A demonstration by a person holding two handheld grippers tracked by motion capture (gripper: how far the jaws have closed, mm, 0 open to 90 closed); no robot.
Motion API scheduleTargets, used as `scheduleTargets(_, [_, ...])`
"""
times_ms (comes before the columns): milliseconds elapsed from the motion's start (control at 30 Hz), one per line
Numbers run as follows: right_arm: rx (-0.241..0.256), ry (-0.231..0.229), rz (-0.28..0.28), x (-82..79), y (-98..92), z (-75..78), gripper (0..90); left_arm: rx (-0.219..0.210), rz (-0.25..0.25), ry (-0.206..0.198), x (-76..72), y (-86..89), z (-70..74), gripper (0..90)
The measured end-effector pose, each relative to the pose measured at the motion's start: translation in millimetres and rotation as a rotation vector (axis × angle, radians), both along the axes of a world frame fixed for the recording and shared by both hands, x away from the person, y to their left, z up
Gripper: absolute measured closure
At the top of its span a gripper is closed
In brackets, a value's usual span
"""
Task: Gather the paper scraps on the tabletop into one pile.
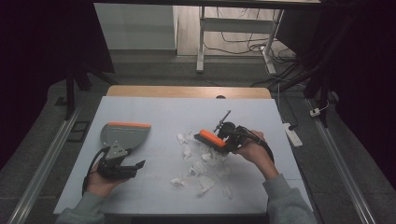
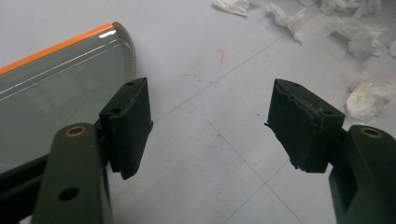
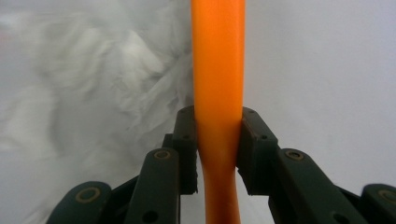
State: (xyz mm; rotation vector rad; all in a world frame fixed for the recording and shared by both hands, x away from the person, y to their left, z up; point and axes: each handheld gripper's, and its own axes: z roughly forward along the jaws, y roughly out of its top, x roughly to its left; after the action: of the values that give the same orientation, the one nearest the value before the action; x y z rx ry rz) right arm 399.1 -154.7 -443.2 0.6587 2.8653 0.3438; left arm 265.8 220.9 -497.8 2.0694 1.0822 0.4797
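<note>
Two grippers: my left gripper (image 1: 135,166) released beside the dustpan (image 1: 125,135)
Right gripper (image 1: 226,141): I'm grasping the brush (image 1: 209,138) over paper scraps (image 1: 201,168), probably for sweeping

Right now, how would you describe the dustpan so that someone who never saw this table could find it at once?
Look at the white table, on its left half, just ahead of the left tool. The dustpan lies flat there, grey, apart from the paper scraps. Its straight orange lip sets it apart from the brush, which the right tool grips.
</note>
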Motion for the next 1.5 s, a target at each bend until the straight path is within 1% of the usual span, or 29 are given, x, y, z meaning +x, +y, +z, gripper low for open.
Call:
scheduleTargets(67, [0.047, 0.000, 0.011, -4.7, -4.5, 6.4, 71.7, 0.000, 0.001, -0.002, 0.0, 0.3, 0.0, 31.5])
scheduleTargets(100, [0.072, -0.014, 0.004, -7.0, -7.7, 10.6, 71.7, 0.001, 0.003, -0.001, 0.1, 0.5, 0.0, 31.5])
scheduleTargets(133, [0.087, -0.035, -0.004, -8.2, -11.2, 14.6, 71.7, 0.000, 0.004, 0.000, 0.3, 0.8, 0.0, 31.5])
scheduleTargets(233, [0.102, -0.070, -0.036, -6.5, -20.1, 23.3, 71.7, -0.001, 0.005, 0.001, 0.6, 1.4, -0.3, 31.5])
scheduleTargets(300, [0.113, -0.097, -0.051, -2.7, -23.3, 26.5, 71.6, -0.002, 0.006, 0.001, 0.7, 1.6, -0.5, 31.5])
scheduleTargets(367, [0.123, -0.121, -0.049, 3.1, -24.1, 28.8, 71.6, -0.003, 0.007, 0.001, 0.9, 1.8, -0.5, 31.6])
scheduleTargets(400, [0.131, -0.122, -0.051, 6.3, -23.3, 29.3, 71.6, -0.003, 0.006, 0.000, 0.9, 1.9, -0.5, 31.6])
scheduleTargets(433, [0.141, -0.115, -0.051, 9.9, -22.2, 29.9, 71.6, -0.002, 0.006, 0.000, 0.8, 2.0, -0.5, 31.6])
scheduleTargets(533, [0.195, -0.101, -0.049, 19.5, -17.5, 32.6, 71.6, -0.005, 0.008, -0.004, 0.6, 2.8, -0.3, 31.7])
scheduleTargets(567, [0.203, -0.109, -0.049, 22.1, -15.1, 34.2, 71.6, -0.008, 0.008, -0.005, 0.8, 3.4, -0.3, 31.7])
scheduleTargets(633, [0.201, -0.133, -0.048, 27.7, -8.9, 36.9, 71.6, -0.009, 0.009, -0.004, 1.4, 4.1, -0.4, 31.7])
scheduleTargets(667, [0.196, -0.141, -0.046, 31.4, -4.9, 36.9, 71.6, -0.009, 0.010, -0.003, 1.5, 4.2, -0.7, 31.7])
scheduleTargets(700, [0.179, -0.151, -0.032, 37.0, 1.0, 35.0, 71.6, -0.009, 0.009, -0.002, 1.5, 4.2, -0.7, 31.7])
scheduleTargets(733, [0.165, -0.146, -0.027, 40.4, 5.3, 33.4, 71.6, -0.009, 0.009, -0.003, 1.3, 4.3, -0.7, 31.7])
scheduleTargets(767, [0.131, -0.152, -0.017, 47.1, 12.4, 29.7, 71.6, -0.010, 0.009, -0.003, 1.3, 4.4, -0.5, 31.7])
scheduleTargets(833, [0.081, -0.154, 0.001, 56.7, 22.7, 23.8, 71.6, -0.013, 0.010, -0.006, 1.1, 4.7, -0.2, 31.7])
scheduleTargets(900, [0.037, -0.147, 0.036, 67.9, 34.8, 17.7, 71.6, -0.016, 0.007, -0.006, 1.5, 5.0, -0.2, 31.8])
scheduleTargets(967, [-0.020, -0.151, 0.070, 77.0, 46.9, 13.2, 71.6, -0.017, 0.004, -0.005, 1.8, 5.5, -0.3, 31.8])
scheduleTargets(1000, [-0.037, -0.157, 0.096, 81.7, 53.8, 10.4, 71.6, -0.017, 0.004, -0.005, 2.0, 5.8, -0.3, 31.8])
scheduleTargets(1033, [-0.051, -0.151, 0.106, 83.9, 59.2, 8.5, 71.6, -0.019, 0.003, -0.005, 2.1, 6.1, -0.4, 31.8])
scheduleTargets(1067, [-0.063, -0.150, 0.128, 86.3, 63.8, 6.5, 71.6, -0.021, 0.004, -0.005, 2.4, 6.3, -0.6, 31.9])
scheduleTargets(1167, [-0.085, -0.142, 0.151, 89.5, 74.5, 0.2, 71.6, -0.022, 0.001, -0.003, 3.1, 6.5, -1.1, 31.9])
scheduleTargets(1233, [-0.112, -0.138, 0.175, 90.7, 80.5, -4.4, 71.7, -0.023, 0.002, -0.002, 3.3, 6.6, -1.6, 31.9])
scheduleTargets(1300, [-0.103, -0.126, 0.189, 88.9, 85.8, -7.9, 71.7, -0.022, 0.002, -0.001, 3.2, 6.6, -1.7, 31.9])
scheduleTargets(1333, [-0.109, -0.125, 0.200, 86.5, 88.4, -9.0, 71.7, -0.022, 0.003, -0.002, 3.0, 6.8, -1.7, 31.9])
scheduleTargets(1400, [-0.136, -0.130, 0.243, 80.2, 92.3, -10.8, 71.7, -0.025, 0.005, -0.003, 2.9, 7.2, -1.5, 31.9])
scheduleTargets(1433, [-0.156, -0.130, 0.265, 76.0, 93.7, -11.1, 71.7, -0.026, 0.005, -0.003, 2.9, 7.3, -1.4, 32.0])
scheduleTargets(1467, [-0.168, -0.131, 0.275, 70.2, 94.9, -11.5, 71.7, -0.026, 0.005, -0.002, 2.8, 7.2, -1.5, 32.0])
scheduleTargets(1500, [-0.176, -0.123, 0.294, 64.6, 95.4, -11.1, 71.8, -0.023, 0.003, -0.002, 2.7, 7.0, -1.6, 32.0])
